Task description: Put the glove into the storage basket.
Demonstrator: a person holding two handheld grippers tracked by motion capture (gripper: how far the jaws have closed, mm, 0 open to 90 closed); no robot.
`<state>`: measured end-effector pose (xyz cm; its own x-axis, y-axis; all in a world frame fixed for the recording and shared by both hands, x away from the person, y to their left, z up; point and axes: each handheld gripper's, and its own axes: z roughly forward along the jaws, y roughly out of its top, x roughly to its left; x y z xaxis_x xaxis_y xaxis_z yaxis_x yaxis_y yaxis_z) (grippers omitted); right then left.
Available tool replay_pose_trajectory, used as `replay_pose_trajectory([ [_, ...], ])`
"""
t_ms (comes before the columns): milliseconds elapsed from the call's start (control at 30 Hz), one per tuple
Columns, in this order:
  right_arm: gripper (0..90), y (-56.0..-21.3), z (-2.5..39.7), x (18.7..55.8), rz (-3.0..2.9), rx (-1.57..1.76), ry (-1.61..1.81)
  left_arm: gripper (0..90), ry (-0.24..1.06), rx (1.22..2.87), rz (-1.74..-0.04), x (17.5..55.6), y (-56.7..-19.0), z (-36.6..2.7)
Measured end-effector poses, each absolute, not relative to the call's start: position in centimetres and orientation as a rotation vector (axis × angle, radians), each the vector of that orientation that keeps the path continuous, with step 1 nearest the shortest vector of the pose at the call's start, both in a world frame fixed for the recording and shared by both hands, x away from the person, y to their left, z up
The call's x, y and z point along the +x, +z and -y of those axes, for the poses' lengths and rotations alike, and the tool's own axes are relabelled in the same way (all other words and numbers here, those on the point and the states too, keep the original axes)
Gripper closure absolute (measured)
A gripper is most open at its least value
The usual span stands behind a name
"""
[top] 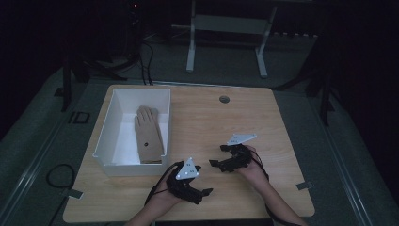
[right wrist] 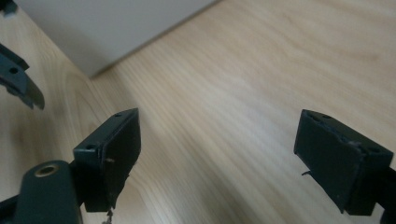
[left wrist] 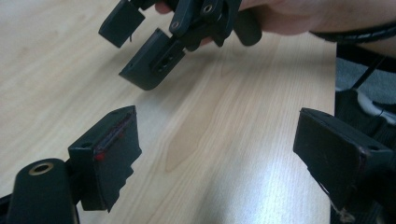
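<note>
A tan glove (top: 148,135) lies flat inside a white box (top: 107,141) at the table's left. My left gripper (top: 203,194) hovers near the front edge, just right of the box's near corner, open with nothing between its jaws (left wrist: 219,158). My right gripper (top: 217,156) is a little farther back and to the right, also open and empty (right wrist: 217,158). In the left gripper view the right gripper (left wrist: 144,46) hangs close ahead above the bare wood. The right gripper view looks toward the box's white wall (right wrist: 107,28).
The light wood table (top: 211,117) has a round cable grommet (top: 224,99) near its back edge. Beyond the table stand white frame legs (top: 190,47) on a dark floor. Cables (top: 56,174) lie on the floor at the left.
</note>
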<state>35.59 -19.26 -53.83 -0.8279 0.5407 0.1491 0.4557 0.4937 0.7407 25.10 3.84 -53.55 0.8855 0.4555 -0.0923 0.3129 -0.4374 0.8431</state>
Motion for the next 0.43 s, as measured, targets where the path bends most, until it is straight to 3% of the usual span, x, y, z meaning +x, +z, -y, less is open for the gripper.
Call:
replay_pose_trajectory([
  [433, 15.0, -55.1, 20.0, 35.5, -2.638, 0.911, 1.237, 14.9, 0.149, 2.041, -0.567, 25.0, -54.8, -4.0],
])
